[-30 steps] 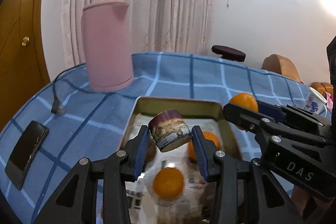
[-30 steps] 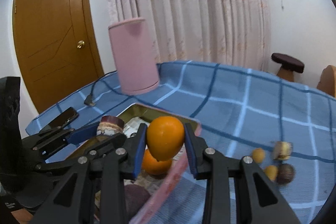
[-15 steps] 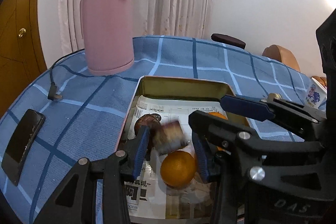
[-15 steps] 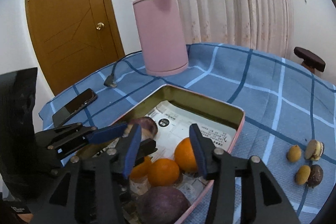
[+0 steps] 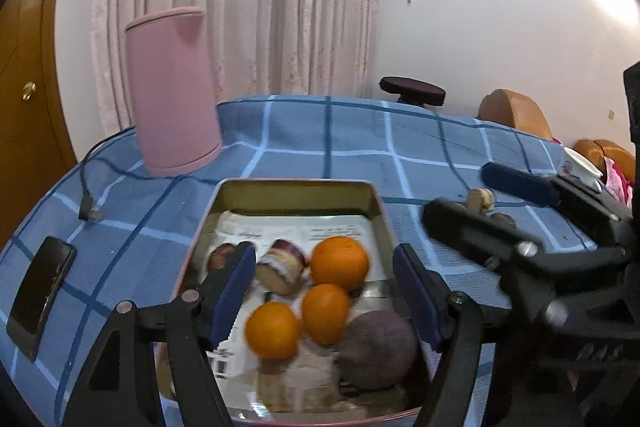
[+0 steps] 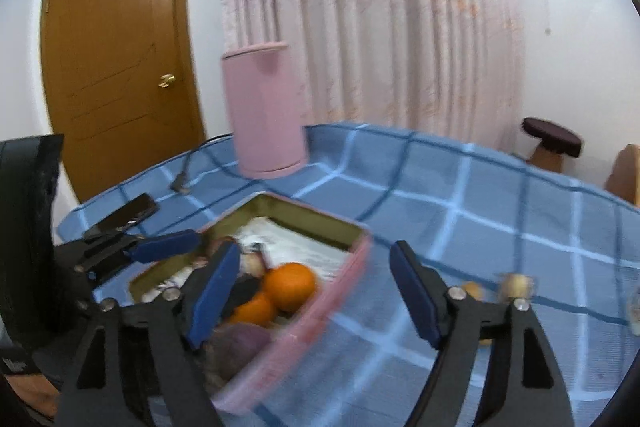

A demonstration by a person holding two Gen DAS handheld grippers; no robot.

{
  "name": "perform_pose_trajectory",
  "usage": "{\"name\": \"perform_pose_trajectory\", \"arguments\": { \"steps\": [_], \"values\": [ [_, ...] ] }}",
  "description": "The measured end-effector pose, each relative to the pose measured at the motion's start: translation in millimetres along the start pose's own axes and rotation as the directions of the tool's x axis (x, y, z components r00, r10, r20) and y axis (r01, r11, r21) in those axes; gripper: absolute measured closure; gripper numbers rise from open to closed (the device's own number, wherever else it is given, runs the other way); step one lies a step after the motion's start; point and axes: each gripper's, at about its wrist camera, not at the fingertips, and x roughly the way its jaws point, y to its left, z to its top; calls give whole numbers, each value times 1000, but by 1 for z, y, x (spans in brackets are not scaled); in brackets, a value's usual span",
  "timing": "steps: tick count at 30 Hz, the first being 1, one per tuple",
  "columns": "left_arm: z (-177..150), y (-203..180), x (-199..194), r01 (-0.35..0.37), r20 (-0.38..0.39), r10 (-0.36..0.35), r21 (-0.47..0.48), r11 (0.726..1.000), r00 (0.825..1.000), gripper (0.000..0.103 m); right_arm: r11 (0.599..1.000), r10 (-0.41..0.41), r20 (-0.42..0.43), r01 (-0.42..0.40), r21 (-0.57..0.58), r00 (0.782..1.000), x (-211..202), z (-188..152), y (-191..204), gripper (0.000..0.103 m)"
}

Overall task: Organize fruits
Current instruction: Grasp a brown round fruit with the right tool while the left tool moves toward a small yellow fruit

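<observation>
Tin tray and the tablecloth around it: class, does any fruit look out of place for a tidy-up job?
Yes. The tin tray holds three oranges, a dark purple fruit and a cut half fruit, but a few small fruit pieces lie loose on the blue checked cloth beside the tray's right wall. Both grippers are open and empty.

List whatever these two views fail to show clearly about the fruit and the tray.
- Left wrist view: the tray's near rim is cut off by the bottom edge and the left gripper.
- Right wrist view: the small fruits on the cloth are motion-blurred and partly behind the right gripper; count unclear.
</observation>
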Motion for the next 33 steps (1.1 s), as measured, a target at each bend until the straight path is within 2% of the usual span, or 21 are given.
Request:
{"name": "perform_pose_trajectory", "arguments": {
  "steps": [4,6,9,13,16,19,21,25,28,33],
  "values": [
    [2,-23,4,36,-9,-36,28,999,999,30,994,-109,-7,109,32,994,-12,-9,-37,21],
    [4,-33,6,57,-10,-56,31,998,998,30,980,-192,-23,193,45,981,-16,-16,-59,21],
    [6,-45,10,67,-10,-67,48,997,998,30,960,-268,-51,271,73,962,-21,-24,-86,21],
    [9,-61,23,89,-31,-87,56,994,996,30,937,-313,-96,324,133,945,-22,-32,-114,21],
    [9,-72,34,97,-48,-94,65,993,994,30,932,-315,-137,334,142,939,-14,-37,-122,21],
    [9,-79,43,98,-67,-93,78,992,993,30,944,-264,-179,292,156,948,-2,-42,-121,24],
    [9,-81,47,96,-73,-90,78,992,993,30,947,-258,-216,290,135,942,7,-41,-118,34],
    [13,-83,49,103,-81,-97,71,992,992,30,944,-264,-251,303,131,931,15,-42,-122,35],
    [15,-86,48,110,-77,-104,83,990,992,30,946,-238,-312,293,142,920,27,-45,-128,41],
    [15,-91,56,127,-101,-119,78,989,988,30,946,-171,-324,247,208,930,30,-49,-140,57]
  ]
}}
